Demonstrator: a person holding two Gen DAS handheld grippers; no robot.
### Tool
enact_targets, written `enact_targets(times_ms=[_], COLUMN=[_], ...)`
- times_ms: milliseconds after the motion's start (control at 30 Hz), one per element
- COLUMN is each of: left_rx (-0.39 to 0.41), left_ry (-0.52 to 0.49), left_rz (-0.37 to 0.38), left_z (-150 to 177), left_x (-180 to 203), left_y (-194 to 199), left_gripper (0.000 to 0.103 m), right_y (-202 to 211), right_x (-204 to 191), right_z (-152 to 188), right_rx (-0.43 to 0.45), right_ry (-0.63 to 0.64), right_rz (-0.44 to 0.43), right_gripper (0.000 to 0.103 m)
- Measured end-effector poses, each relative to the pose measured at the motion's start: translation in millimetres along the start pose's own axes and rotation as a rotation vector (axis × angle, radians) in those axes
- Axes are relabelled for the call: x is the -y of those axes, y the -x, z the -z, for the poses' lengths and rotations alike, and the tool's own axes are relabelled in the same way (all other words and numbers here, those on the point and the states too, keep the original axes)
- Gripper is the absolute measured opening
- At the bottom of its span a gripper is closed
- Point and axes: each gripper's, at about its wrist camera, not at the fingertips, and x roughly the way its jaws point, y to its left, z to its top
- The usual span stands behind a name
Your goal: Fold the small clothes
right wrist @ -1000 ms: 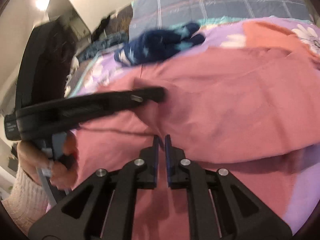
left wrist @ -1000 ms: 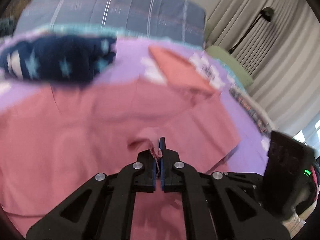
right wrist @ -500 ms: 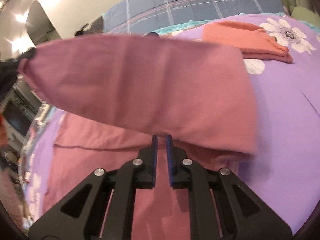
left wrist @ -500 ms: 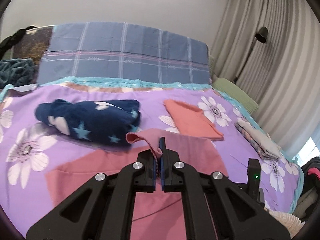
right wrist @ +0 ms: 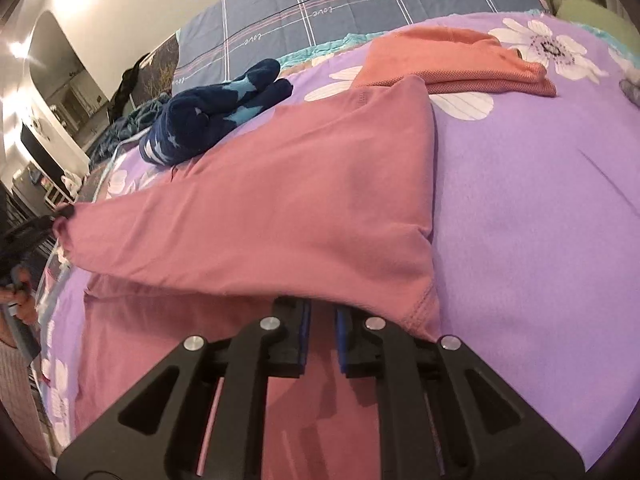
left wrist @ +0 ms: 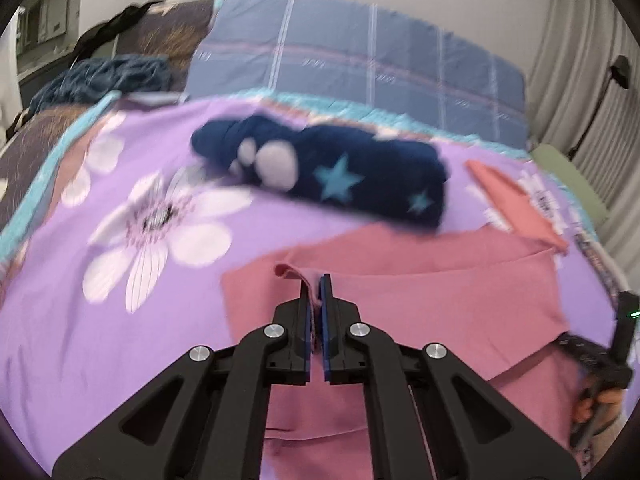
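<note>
A pink garment (left wrist: 432, 292) lies partly folded on the purple flowered bedspread (left wrist: 80, 312). My left gripper (left wrist: 316, 284) is shut on a pink corner of it and holds it just above the cloth. In the right wrist view the pink garment (right wrist: 288, 208) stretches from that corner at far left across to my right gripper (right wrist: 322, 308). The right jaws stand a little apart, with the folded pink edge hanging over their tips; whether they pinch cloth is hidden.
A rolled navy garment with stars (left wrist: 340, 176) lies behind the pink one. A folded orange garment (right wrist: 452, 60) lies at the back right. A blue plaid pillow (left wrist: 360, 64) stands at the head of the bed. Curtains and a lamp (left wrist: 616, 72) are at the right.
My left gripper has carried the pink corner over to the left and lower, laying the top half of the garment over the bottom. The right jaws have parted slightly.
</note>
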Motion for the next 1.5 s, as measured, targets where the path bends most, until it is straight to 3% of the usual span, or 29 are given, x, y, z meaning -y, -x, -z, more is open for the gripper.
enact_targets(times_ms=[67, 133, 233, 333, 433, 533, 600, 667, 733, 900, 967, 1033, 1100, 1167, 1267, 1333, 1400, 1500], left_rx=[-0.051, -0.072, -0.058, -0.017, 0.055, 0.063, 0.021, -0.078, -0.052, -0.048, -0.041, -0.032, 0.005, 0.017, -0.051, -0.112, -0.106, -0.12], left_ry=[-0.01, -0.013, -0.007, -0.023, -0.057, -0.113, -0.152, -0.181, -0.206, -0.185, -0.181, -0.166, -0.184, -0.214, -0.198, -0.159, -0.135, -0.104], left_rz=[-0.047, -0.077, -0.146, -0.209, -0.176, -0.078, -0.064, -0.102, -0.129, -0.115, -0.127, -0.138, -0.086, -0.084, -0.08, -0.043, -0.001, 0.147], left_z=[13.1, 26.1, 43.7, 47.6, 42.2, 39.3, 44.9, 58.7, 64.4, 63.8, 65.9, 73.3, 89.5, 110.4, 141.5, 162.3, 180.0, 199.2], left_x=[-7.8, -14.7, -24.1, -22.7, -3.6, 24.1, 37.9, 45.1, 48.8, 43.6, 42.1, 41.2, 40.7, 35.4, 18.2, 6.3, 2.1, 6.9], left_y=[-15.0, -22.1, -19.5, -9.4, 8.3, 5.9, -10.3, -40.9, -44.8, -44.0, -35.6, -14.6, 16.0, 40.0, 56.1, 63.1, 79.5, 103.2], left_gripper=[0.004, 0.016, 0.027, 0.028, 0.029, 0.035, 0.037, 0.039, 0.041, 0.043, 0.048, 0.06, 0.068, 0.076, 0.077, 0.077, 0.077, 0.075], right_y=[7.8, 18.7, 35.7, 55.3, 62.5, 49.2, 31.1, 1.5, -16.0, -3.3, 9.5, 31.6, 52.4, 73.3, 94.5, 105.0, 115.0, 127.6], right_x=[-5.9, -13.7, -20.0, -16.2, 0.5, 26.8, 38.7, 44.0, 46.4, 50.7, 51.5, 39.5, 30.5, 24.7, 29.4, 30.2, 31.8, 32.8], right_z=[4.7, 11.5, 17.8, 7.0, -19.6, -50.1, -61.2, -61.1, -51.1, -38.6, -28.5, -10.9, 10.8, 39.2, 79.0, 92.7, 105.8, 124.4], right_rx=[-0.014, -0.021, -0.013, 0.036, 0.094, 0.106, 0.072, -0.014, -0.02, 0.025, 0.023, 0.016, 0.02, 0.026, 0.012, 0.008, -0.027, -0.088], right_ry=[0.026, 0.074, 0.146, 0.159, 0.09, -0.041, -0.092, -0.074, -0.01, -0.045, -0.075, -0.061, -0.01, 0.049, 0.054, 0.041, 0.011, -0.049], right_rz=[0.002, 0.013, 0.021, 0.021, 0.044, 0.018, -0.029, 0.035, 0.102, 0.085, 0.106, 0.126, 0.121, 0.116, 0.095, 0.074, 0.036, -0.04], right_gripper=[0.028, 0.035, 0.036, 0.036, 0.035, 0.023, 0.023, 0.023, 0.016, 0.016, 0.016, 0.017, 0.027, 0.032, 0.032, 0.032, 0.032, 0.032])
